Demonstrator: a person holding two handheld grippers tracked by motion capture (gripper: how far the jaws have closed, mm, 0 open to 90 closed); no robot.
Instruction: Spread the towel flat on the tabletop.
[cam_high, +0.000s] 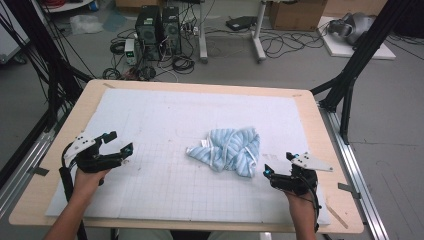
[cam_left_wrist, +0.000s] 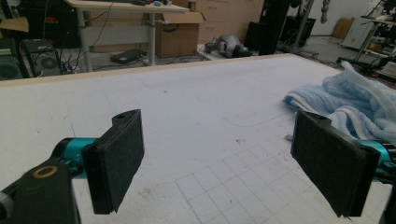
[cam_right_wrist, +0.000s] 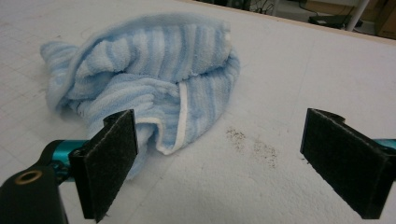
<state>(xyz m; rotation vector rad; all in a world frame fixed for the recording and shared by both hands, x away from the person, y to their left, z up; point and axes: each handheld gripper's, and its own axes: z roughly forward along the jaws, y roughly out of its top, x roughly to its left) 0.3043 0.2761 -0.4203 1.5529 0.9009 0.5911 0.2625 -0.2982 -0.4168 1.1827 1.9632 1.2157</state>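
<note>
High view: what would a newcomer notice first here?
A crumpled blue-and-white striped towel lies in a heap right of the middle of the white gridded mat. The left gripper and right gripper flank it, jaws open and empty, the right one much nearer to the cloth.

Light-blue towel (cam_high: 229, 150) w/ white stripes & white hem (cam_right_wrist: 180, 116), crumpled in a loose heap, folds bunched over each other. Sits on the white gridded mat (cam_high: 165, 120), approx centre, slightly to the right. Lying free.
</note>
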